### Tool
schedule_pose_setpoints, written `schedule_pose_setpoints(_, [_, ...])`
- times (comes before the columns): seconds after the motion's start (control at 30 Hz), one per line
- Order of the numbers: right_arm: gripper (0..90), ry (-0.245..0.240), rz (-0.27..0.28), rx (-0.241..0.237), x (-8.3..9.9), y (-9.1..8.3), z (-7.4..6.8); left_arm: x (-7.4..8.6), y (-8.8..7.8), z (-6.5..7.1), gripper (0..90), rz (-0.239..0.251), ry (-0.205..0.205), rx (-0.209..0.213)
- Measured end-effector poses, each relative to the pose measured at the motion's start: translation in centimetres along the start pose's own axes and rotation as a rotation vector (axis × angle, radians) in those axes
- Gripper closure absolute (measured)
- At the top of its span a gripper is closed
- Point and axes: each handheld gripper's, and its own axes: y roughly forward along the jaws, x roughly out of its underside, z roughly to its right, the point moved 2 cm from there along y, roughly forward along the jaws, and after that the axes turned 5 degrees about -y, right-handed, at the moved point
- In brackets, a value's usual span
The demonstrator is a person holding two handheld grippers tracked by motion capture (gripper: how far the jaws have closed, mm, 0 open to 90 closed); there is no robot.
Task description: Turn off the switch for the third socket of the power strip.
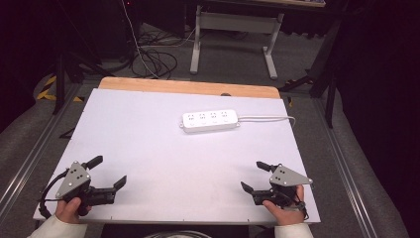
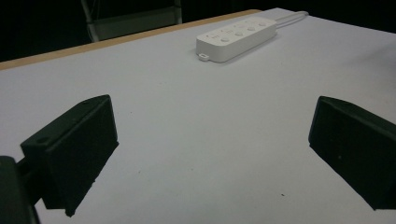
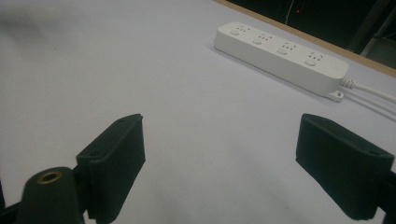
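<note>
Power strip (image 1: 210,121): lies on the surface (image 1: 148,144), long axis crosswise, cord trailing right; well ahead of both tools, right tool (image 1: 255,177) somewhat nearer than left tool (image 1: 108,171); both with jaws apart, empty

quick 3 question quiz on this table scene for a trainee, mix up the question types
1. True or false: the power strip is held by the left gripper.
2. Multiple choice: the power strip's cable leaves the table toward the person's A) left B) right C) near edge.
3. Fill in: both the left gripper and the right gripper have their jaws ____.

Key:
1. False. It lies alone on the table's far part, apart from both grippers.
2. B.
3. Open, with nothing between them.
</note>
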Motion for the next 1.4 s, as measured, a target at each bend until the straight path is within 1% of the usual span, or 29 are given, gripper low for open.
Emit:
schedule_pose_setpoints(0.23, [16.0, 0.001, -0.002, 0.003, -0.1, 0.0, 0.0, -0.2, -0.1, 0.0, 1.6, -0.014, -0.011, 0.003])
schedule_pose_setpoints(0.43, [16.0, -0.004, 0.001, 0.006, -0.1, 0.0, 0.1, -0.3, -0.3, 0.2, 1.6, -0.024, 0.004, 0.003])
schedule_pose_setpoints(0.57, [16.3, -0.007, -0.003, 0.011, -0.2, -0.1, 0.1, -0.3, -0.3, 0.2, 1.6, -0.019, 0.023, -0.012])
schedule_pose_setpoints(0.67, [16.5, -0.005, -0.004, 0.012, -0.3, -0.1, 0.1, -0.3, -0.3, 0.2, 1.7, -0.018, 0.024, -0.012])
schedule_pose_setpoints(0.8, [19.5, -0.007, -0.012, 0.016, -0.5, -0.2, 0.2, -0.3, -0.4, 0.3, 1.7, -0.023, 0.021, -0.009])
schedule_pose_setpoints(0.9, [21.8, -0.007, -0.009, 0.016, -1.0, -0.3, 0.4, -0.3, -0.4, 0.3, 1.7, -0.022, 0.018, -0.008])
schedule_pose_setpoints(0.93, [21.8, -0.007, -0.009, 0.016, -1.0, -0.3, 0.4, -0.3, -0.4, 0.3, 1.7, -0.024, 0.019, -0.011])
schedule_pose_setpoints(0.97, [21.9, 0.002, -0.009, 0.015, -1.3, -0.3, 0.6, -0.3, -0.4, 0.3, 1.7, -0.024, 0.020, -0.010])
schedule_pose_setpoints(1.03, [21.9, 0.004, -0.008, 0.011, -1.5, -0.3, 0.7, -0.3, -0.4, 0.3, 1.7, -0.024, 0.022, -0.008])
schedule_pose_setpoints(1.1, [22.0, 0.001, -0.018, 0.008, -1.7, -0.1, 0.8, -0.3, -0.3, 0.3, 1.7, -0.027, 0.021, -0.006])
schedule_pose_setpoints(1.2, [22.7, 0.003, -0.034, 0.007, -2.4, 0.3, 1.1, -0.3, -0.4, 0.3, 1.7, -0.030, 0.023, -0.006])
schedule_pose_setpoints(1.3, [22.8, -0.003, -0.035, -0.001, -3.2, 0.5, 1.3, -0.3, -0.3, 0.4, 1.7, -0.030, 0.023, -0.006])
schedule_pose_setpoints(1.33, [22.8, -0.003, -0.035, -0.001, -3.2, 0.5, 1.3, -0.3, -0.3, 0.4, 1.7, -0.030, 0.023, -0.006])
schedule_pose_setpoints(1.4, [23.1, -0.008, -0.035, -0.005, -4.1, 0.7, 1.6, -0.3, -0.3, 0.3, 1.7, -0.031, 0.024, -0.006])
